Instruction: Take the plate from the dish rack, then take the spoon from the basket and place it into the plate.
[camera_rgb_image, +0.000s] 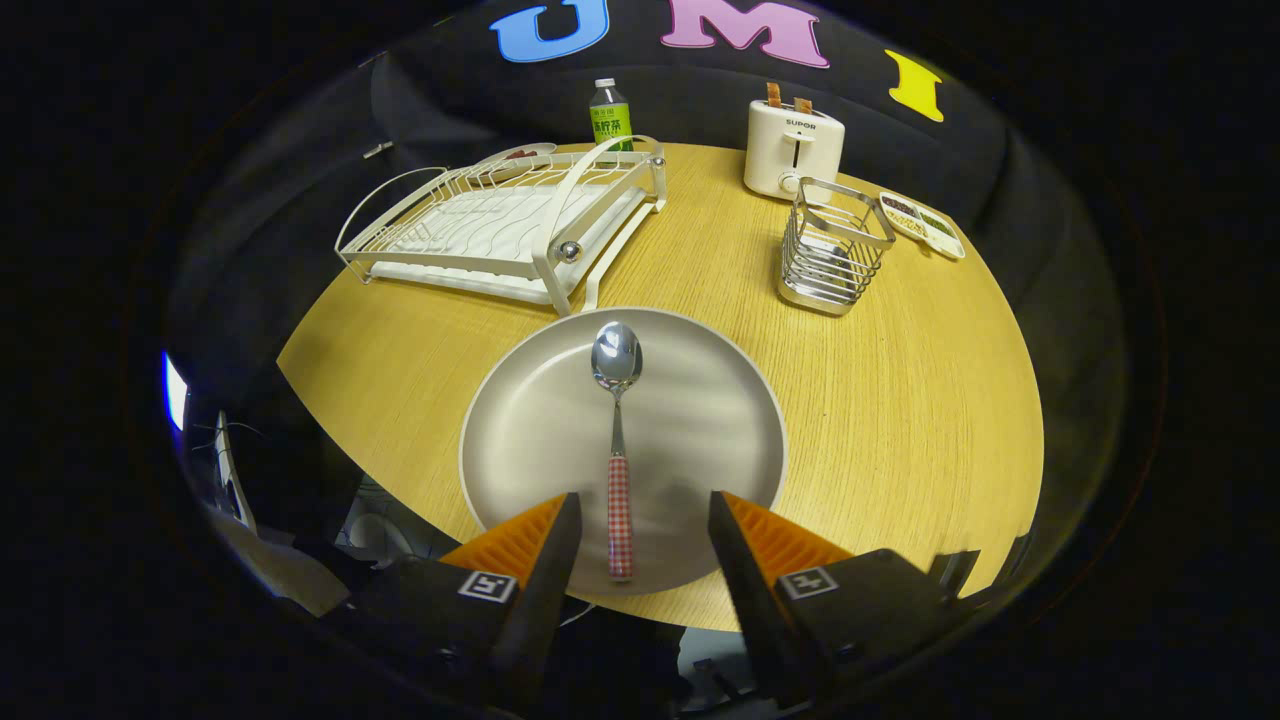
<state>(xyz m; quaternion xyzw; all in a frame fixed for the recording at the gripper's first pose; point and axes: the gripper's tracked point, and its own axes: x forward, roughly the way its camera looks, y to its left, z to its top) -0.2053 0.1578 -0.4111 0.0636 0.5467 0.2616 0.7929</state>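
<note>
The spoon (616, 440) is lying flat in the plate (700, 420) on the counter (900, 400), its checked handle resting between the fingers of the hand-held gripper (640, 520), which is standing wide and touching nothing. Drawing straight back and up is looking wisest, without brushing the handle. Dish rack (510, 220) and basket (832, 258) are sitting far behind.
</note>
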